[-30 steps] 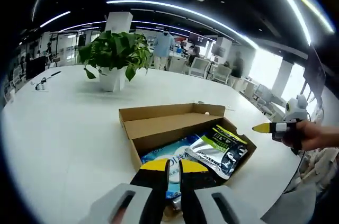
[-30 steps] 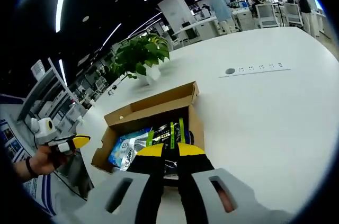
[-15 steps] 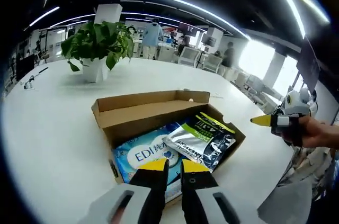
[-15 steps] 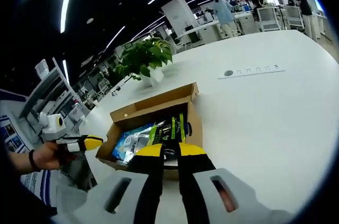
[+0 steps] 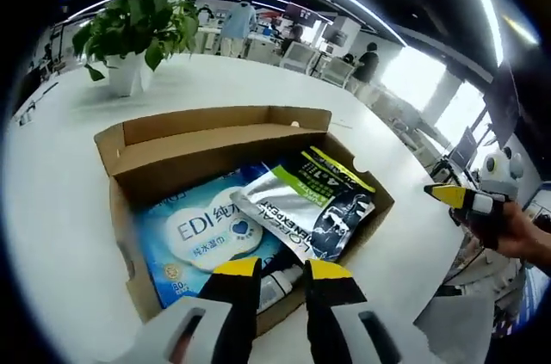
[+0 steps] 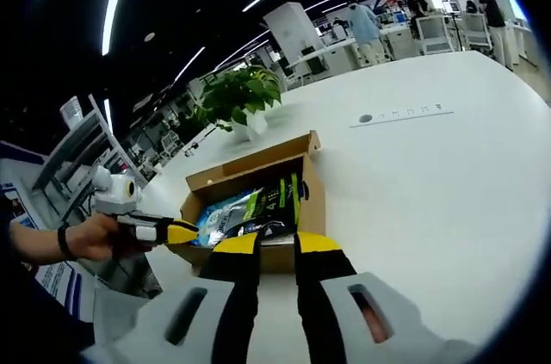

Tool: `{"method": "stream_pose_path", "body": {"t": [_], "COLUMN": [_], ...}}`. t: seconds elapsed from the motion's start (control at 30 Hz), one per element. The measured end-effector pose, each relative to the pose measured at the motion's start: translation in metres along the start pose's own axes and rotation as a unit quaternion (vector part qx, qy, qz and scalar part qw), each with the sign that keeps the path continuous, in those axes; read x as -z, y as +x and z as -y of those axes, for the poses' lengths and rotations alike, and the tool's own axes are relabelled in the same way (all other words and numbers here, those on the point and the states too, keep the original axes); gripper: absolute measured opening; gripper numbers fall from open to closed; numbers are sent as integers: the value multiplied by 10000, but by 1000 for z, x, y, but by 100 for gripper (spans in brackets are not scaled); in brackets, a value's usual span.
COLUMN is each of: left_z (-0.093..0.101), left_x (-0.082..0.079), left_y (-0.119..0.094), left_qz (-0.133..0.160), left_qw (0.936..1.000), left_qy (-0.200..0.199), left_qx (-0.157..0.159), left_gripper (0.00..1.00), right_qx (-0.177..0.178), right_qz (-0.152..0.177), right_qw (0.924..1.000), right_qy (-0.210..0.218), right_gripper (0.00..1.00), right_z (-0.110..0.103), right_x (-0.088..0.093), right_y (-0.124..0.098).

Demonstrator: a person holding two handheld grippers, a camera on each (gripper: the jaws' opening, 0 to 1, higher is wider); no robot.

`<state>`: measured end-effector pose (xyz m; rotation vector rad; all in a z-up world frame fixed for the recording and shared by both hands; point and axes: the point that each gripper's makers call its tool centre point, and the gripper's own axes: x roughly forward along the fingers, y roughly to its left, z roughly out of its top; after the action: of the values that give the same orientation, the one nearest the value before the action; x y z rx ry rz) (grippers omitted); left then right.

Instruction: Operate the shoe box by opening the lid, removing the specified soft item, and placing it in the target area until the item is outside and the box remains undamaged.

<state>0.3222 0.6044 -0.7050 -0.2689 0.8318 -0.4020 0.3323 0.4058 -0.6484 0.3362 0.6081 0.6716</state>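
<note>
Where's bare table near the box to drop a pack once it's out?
Bare table spreads beyond the shoe box toward the grommet strip, and between the box and the potted plant. Inside the box is crowded: blue pack and silver pouch overlap.

Potted plant [image 5: 129, 33] on white table [image 5: 52, 157]; people standing far back.

My right gripper [image 6: 275, 248] hangs over the white table [image 6: 430, 183], its yellow-tipped fingers [image 6: 238, 246] slightly apart, holding nothing. Just beyond them sits the open box [image 6: 258, 200] with packets inside. My left gripper [image 6: 168, 231] reaches its near corner.
</note>
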Motion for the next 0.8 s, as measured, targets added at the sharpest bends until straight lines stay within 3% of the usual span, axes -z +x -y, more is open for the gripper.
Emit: {"method": "stream_pose_path", "body": {"t": [0.4,0.5,0.8], "left_z": [9,13,17], "left_x": [3,2,4], "left_y": [15,18,24], "left_qz": [-287,-289,-420], "left_qw": [9993,9986,9980], "left_qy": [-214,-387,-337], "left_qx": [66,217,320], "left_gripper": [21,21,21], "right_qx": [35,51,114], "right_qz": [54,28,-39], "right_qw": [9999,9999,9997], "right_qy": [87,122,233], "right_gripper": [18,18,17], "right_z": [-1,0,3], "right_x": [10,15,25], "right_y": [-16,-19,-23]}}
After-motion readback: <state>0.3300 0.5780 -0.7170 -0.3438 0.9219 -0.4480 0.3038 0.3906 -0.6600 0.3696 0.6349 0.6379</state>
